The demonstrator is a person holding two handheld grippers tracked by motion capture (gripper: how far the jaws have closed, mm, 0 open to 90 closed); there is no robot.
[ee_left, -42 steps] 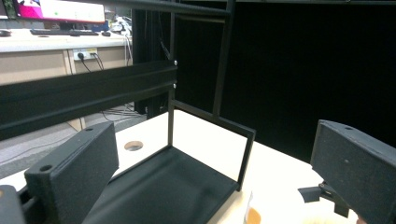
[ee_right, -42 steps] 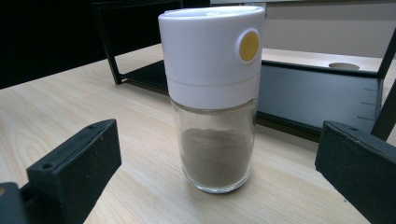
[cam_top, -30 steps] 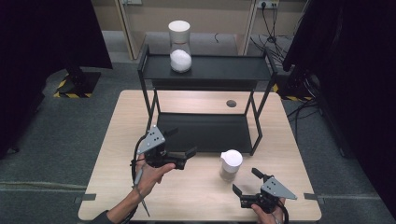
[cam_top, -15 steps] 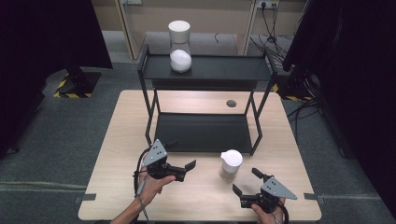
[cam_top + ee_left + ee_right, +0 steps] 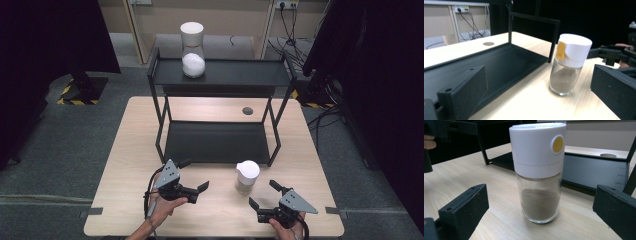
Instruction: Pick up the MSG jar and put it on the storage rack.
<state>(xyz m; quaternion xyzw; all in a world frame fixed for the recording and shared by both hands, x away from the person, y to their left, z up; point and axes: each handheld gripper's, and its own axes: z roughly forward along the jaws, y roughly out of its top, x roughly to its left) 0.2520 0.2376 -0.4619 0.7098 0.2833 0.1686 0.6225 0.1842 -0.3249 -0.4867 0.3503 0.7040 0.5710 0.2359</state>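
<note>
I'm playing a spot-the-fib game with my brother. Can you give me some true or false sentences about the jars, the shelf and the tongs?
1. The white-capped glass jar of brown powder stands upright on the wooden table. True.
2. The right tongs are squeezing that jar. False: they are open, with the jar apart from them.
3. A white-capped glass jar of white powder sits on the black metal shelf, top level. True.
4. The left tongs hold a spoon. False: they are open and hold nothing.
5. The brown powder jar's cap has a yellow button. True.
</note>
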